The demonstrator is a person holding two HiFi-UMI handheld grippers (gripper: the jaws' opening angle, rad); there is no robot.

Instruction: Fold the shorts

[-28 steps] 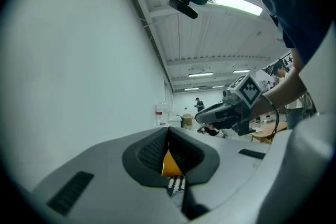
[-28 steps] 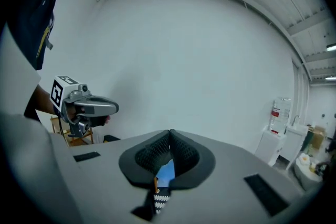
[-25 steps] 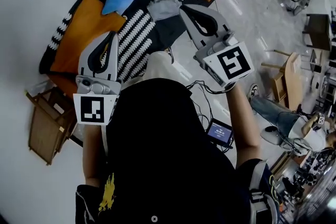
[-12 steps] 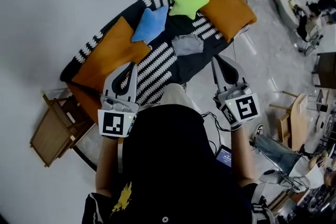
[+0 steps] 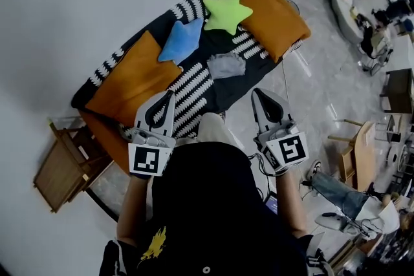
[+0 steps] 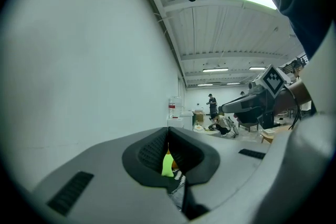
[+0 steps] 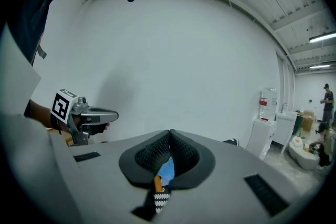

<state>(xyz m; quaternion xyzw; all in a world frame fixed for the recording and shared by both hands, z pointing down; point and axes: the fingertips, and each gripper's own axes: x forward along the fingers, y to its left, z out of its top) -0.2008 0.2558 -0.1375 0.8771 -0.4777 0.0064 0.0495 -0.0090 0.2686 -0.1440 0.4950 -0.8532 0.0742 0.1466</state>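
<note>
Head view: the grey shorts lie on the striped sofa, ahead of and between the fingertips of the left gripper and right gripper, touching neither.
Left gripper view: fingers pressed together, nothing between.
Right gripper view: fingers pressed together, nothing between.

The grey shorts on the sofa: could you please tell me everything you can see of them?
The shorts are a small, pale grey piece of soft cloth, rumpled in a loose heap rather than spread flat. They lie on the sofa's black-and-white striped cover, close to the blue star cushion and green star cushion. Neither the left gripper nor the right gripper touches them; both are shut.
</note>
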